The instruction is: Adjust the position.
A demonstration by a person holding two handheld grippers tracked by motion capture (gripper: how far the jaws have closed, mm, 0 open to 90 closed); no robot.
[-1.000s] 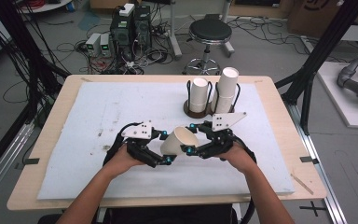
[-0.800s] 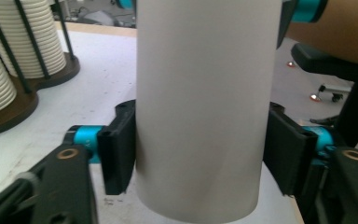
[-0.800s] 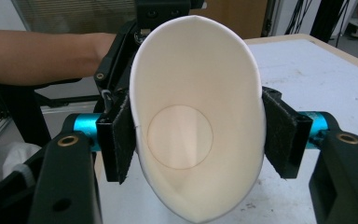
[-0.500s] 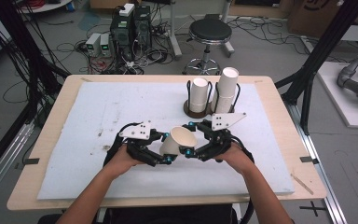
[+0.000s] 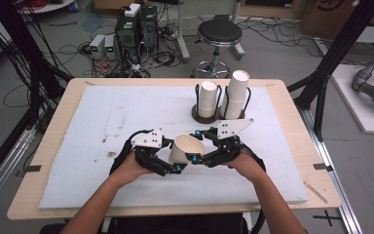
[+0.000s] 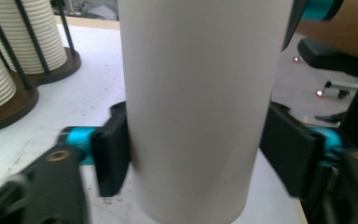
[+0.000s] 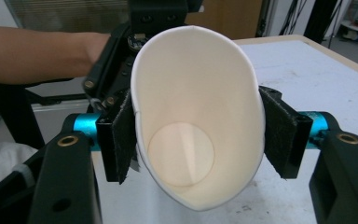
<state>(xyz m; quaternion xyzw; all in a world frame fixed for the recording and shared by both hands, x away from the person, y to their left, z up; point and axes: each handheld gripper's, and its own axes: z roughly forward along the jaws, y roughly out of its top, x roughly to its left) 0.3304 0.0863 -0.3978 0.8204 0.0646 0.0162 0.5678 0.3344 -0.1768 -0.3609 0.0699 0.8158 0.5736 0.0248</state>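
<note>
Paper cup (image 5: pixel 185 148): held above the table (image 5: pixel 282 97). Left gripper (image 5: pixel 170 165) jaws clamp its body, just closed. Right gripper (image 5: pixel 198 146) jaws squeeze its rim oval.

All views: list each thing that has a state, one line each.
Cup: tipped on its side off the table, mouth squeezed oval, held at both ends.
Left gripper: shut on the cup's lower part.
Right gripper: shut on the cup's rim.
Cup stacks: upright in the rack.
</note>
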